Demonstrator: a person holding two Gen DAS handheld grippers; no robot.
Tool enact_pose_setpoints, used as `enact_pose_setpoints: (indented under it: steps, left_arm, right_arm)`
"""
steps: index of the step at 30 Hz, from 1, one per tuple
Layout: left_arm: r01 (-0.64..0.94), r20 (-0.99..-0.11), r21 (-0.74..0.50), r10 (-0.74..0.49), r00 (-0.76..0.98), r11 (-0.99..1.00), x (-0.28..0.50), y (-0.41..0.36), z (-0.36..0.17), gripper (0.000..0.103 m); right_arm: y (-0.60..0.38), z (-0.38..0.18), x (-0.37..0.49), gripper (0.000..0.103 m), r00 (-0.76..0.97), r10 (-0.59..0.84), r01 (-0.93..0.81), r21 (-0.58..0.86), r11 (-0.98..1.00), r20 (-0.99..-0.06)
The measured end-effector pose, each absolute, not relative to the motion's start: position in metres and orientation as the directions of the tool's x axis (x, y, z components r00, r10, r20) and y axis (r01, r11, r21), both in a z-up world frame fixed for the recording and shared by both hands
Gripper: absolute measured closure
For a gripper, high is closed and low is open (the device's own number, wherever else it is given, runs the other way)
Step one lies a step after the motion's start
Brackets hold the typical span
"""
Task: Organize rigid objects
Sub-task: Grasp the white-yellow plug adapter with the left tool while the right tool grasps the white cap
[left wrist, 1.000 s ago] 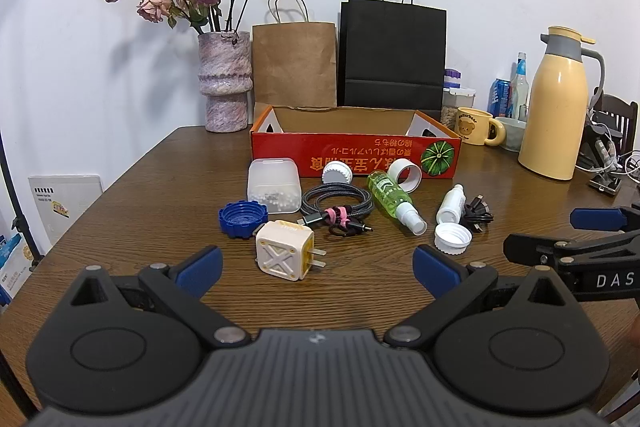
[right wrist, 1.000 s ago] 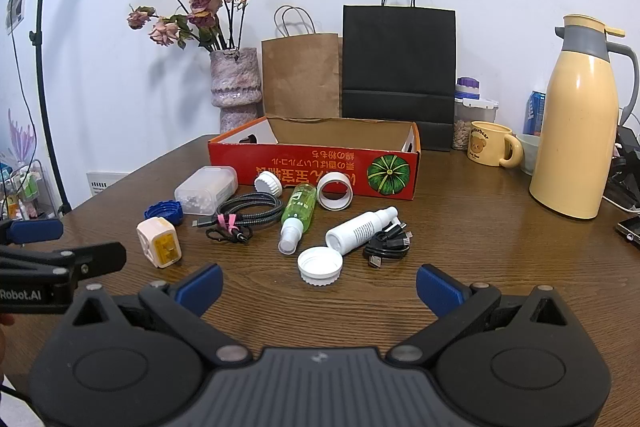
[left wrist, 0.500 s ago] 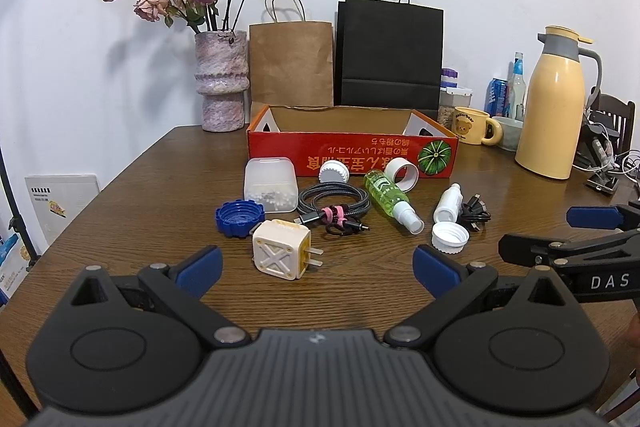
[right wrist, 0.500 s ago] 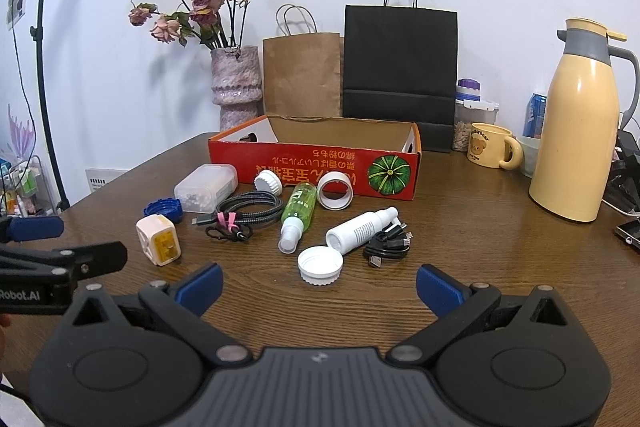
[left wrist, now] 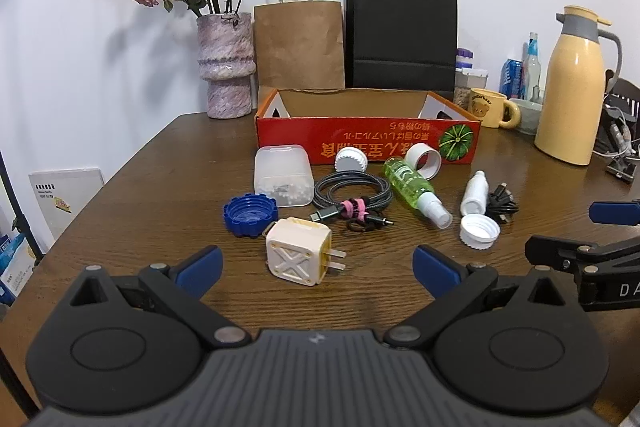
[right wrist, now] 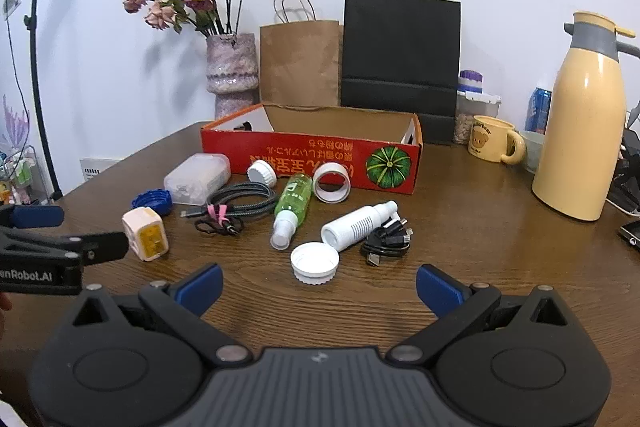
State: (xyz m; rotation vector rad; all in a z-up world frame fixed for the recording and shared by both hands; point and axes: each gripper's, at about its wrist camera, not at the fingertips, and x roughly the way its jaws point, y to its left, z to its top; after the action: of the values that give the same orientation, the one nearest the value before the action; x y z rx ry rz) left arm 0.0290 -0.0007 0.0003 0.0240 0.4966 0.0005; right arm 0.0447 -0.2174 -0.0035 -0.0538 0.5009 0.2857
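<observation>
Both grippers, left gripper [left wrist: 316, 265] and right gripper [right wrist: 319, 283], hang wide open and empty above the table [left wrist: 168, 187], short of the charger [left wrist: 298, 257] and white cap [right wrist: 315, 262].

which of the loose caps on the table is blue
The ridged blue cap left of the white plug adapter. The wide cap by the white bottle and the small one against the red box are white.

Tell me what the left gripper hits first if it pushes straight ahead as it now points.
Most likely the cream plug adapter: it lies just beyond the open left gripper, slightly left of its centre line. Behind it comes the grey coiled cable. Depth is uncertain in this fisheye view.
</observation>
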Motion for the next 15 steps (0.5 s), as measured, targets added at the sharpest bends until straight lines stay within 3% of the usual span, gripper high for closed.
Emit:
enact_pose_setpoints:
  steps: [15]
  left_arm:
    - [-0.010,-0.505,0.071,0.044,0.862,0.997,0.068,0.005,-0.009,0.000]
  right_arm:
    - [-0.212,-0.012,0.074,0.000,0.826,0.251,-0.282,0.016,0.959,-0.504]
